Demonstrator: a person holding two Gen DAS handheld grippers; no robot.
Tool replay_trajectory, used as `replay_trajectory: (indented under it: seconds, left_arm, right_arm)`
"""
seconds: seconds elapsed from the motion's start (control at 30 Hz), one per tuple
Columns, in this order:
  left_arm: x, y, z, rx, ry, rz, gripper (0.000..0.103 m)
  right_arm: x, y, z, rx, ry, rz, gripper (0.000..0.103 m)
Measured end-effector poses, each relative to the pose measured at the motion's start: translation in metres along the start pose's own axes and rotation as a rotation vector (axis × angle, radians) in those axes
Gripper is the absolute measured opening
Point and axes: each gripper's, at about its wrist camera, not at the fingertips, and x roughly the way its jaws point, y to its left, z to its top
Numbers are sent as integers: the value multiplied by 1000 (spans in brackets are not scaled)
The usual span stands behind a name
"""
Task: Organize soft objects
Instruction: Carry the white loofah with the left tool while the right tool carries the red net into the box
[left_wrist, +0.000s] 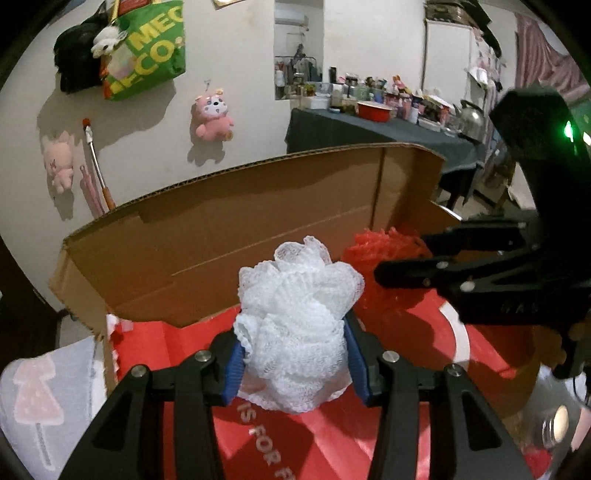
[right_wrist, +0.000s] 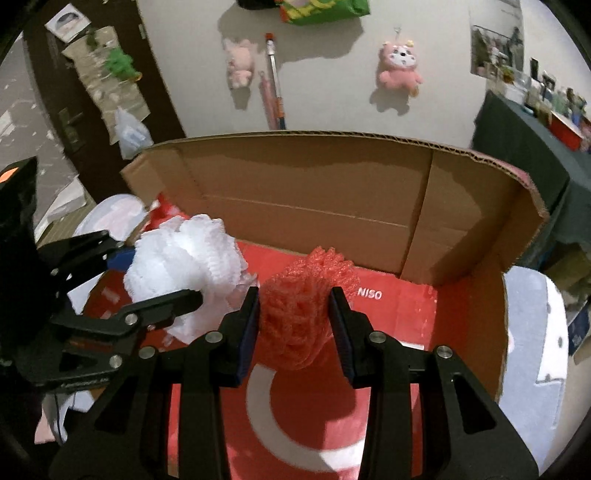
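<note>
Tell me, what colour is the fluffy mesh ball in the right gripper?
Red; the mesh ball shows best in the right wrist view, clamped in the right gripper.

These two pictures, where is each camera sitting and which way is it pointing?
Left wrist: on the left hand-held gripper, looking down along its fingers at the white mesh puff it grips.
Right wrist: on the right hand-held gripper, looking at its red mesh puff.
Shared: both puffs, the cardboard box, and each other's gripper.

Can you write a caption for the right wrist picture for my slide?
Right gripper clamps a red mesh bath pouf over the red-lined cardboard box; beside it, the left gripper holds a white pouf.
</note>
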Motion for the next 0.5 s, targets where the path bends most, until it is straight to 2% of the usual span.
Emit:
replay_trajectory:
  seconds: [0.07,0.23,0.5]
  left_arm:
    - [12,4,0,-16,14,9,51]
    - [35,11,-11,-31,78,48,55]
    - [34,10,-6,-29,82,53,60]
  right_arm:
    - [10,-6,2,11,4,-6,36]
    - [43,-23,-7,82,127,12,41]
    - [38,-18,-12,47,125,-21,45]
